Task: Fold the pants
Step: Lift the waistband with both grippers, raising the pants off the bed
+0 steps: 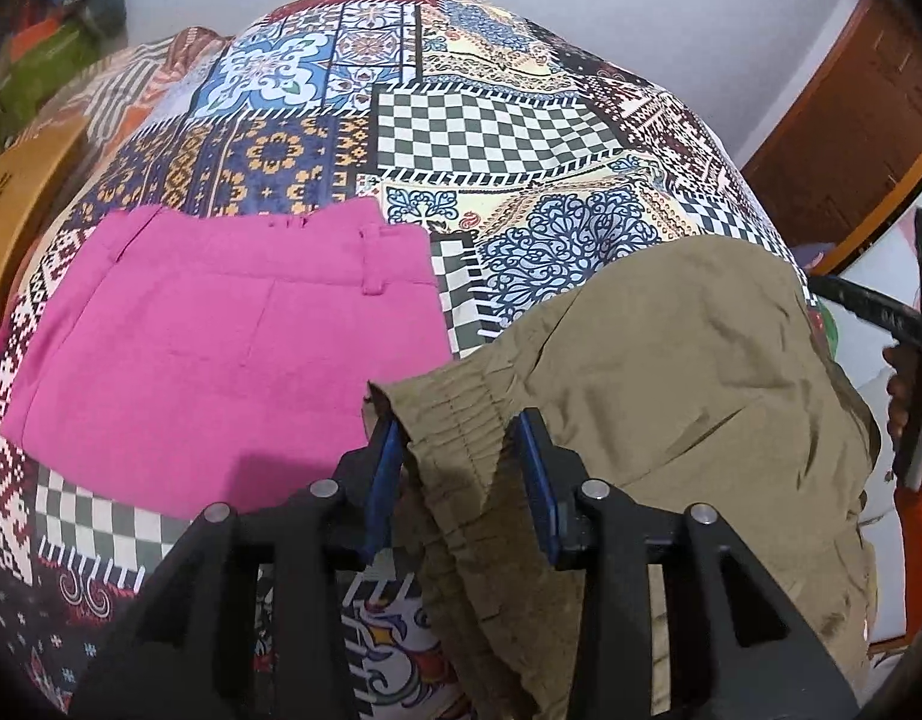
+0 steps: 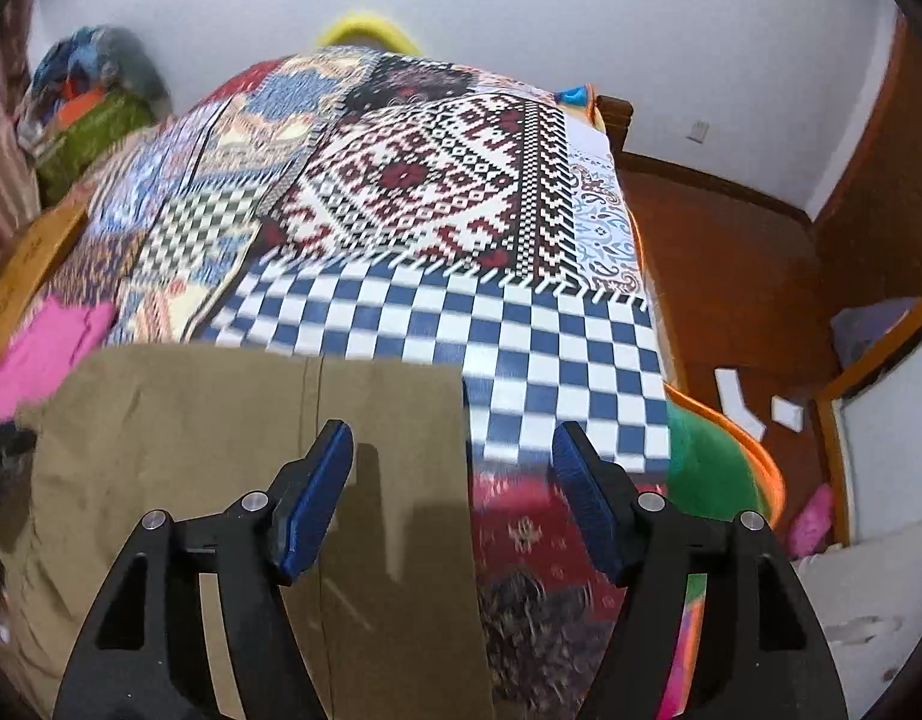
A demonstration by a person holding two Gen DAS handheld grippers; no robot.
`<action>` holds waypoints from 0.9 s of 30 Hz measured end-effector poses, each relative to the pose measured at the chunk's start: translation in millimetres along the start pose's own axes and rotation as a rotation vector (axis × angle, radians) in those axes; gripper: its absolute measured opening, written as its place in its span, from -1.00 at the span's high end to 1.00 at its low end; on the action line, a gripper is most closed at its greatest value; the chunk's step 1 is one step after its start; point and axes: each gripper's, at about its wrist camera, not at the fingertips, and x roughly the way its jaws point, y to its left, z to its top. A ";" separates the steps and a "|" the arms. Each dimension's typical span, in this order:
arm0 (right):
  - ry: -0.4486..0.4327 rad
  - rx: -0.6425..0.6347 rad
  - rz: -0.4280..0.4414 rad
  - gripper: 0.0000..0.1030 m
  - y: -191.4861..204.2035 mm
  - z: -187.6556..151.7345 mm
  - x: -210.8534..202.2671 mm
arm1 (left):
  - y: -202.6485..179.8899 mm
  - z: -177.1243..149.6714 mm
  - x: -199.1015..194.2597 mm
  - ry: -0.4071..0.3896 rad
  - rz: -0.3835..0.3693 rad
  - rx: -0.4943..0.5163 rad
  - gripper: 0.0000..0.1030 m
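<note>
The olive-khaki pants (image 1: pixel 671 360) lie on the patchwork bedspread (image 1: pixel 491 132), lower right of the left wrist frame, beside folded pink trousers (image 1: pixel 221 348). They look light, soft and floppy; the gathered elastic cuff (image 1: pixel 455 420) gives the firmest hold. The left tongs (image 1: pixel 458 450) stand partly apart with that cuff between them. The right tongs (image 2: pixel 452 480) are wide and empty above the flat edge.

The olive pants (image 1: pixel 671 360) lie on the patchwork bedspread (image 1: pixel 491 132), their gathered waistband between the left gripper (image 1: pixel 461 438) fingers. The pink pants (image 1: pixel 221 330) lie left of those fingers, beside the olive pair.
</note>
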 end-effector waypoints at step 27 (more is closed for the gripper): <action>-0.072 -0.048 -0.070 0.76 23.3 17.0 8.3 | -13.1 17.1 -2.3 -0.112 0.086 0.075 0.82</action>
